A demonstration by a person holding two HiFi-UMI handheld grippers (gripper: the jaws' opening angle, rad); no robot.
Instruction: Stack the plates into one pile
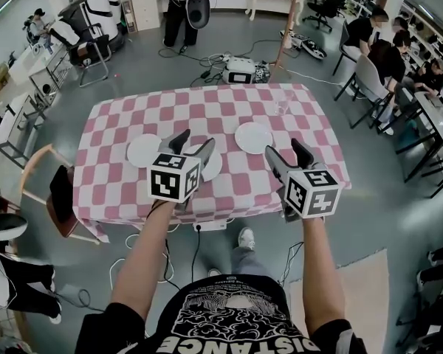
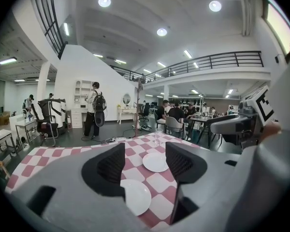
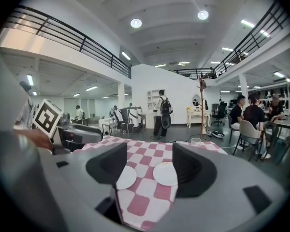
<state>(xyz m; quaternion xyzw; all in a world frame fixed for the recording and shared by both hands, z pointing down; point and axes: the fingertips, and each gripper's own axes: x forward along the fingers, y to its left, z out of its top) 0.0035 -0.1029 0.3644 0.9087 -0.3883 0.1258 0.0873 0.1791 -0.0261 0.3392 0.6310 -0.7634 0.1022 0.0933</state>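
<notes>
Left gripper and right gripper fingers are spread, empty. Their views frame middle plate and right plate between fingers; only the head view shows left plate.

Three round white plates are lying flat, unstacked, across the checkered table: left plate, middle plate, right plate.

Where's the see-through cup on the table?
In the head view the glass stands near the far right corner of the table, just beyond the right-hand plate.
</notes>
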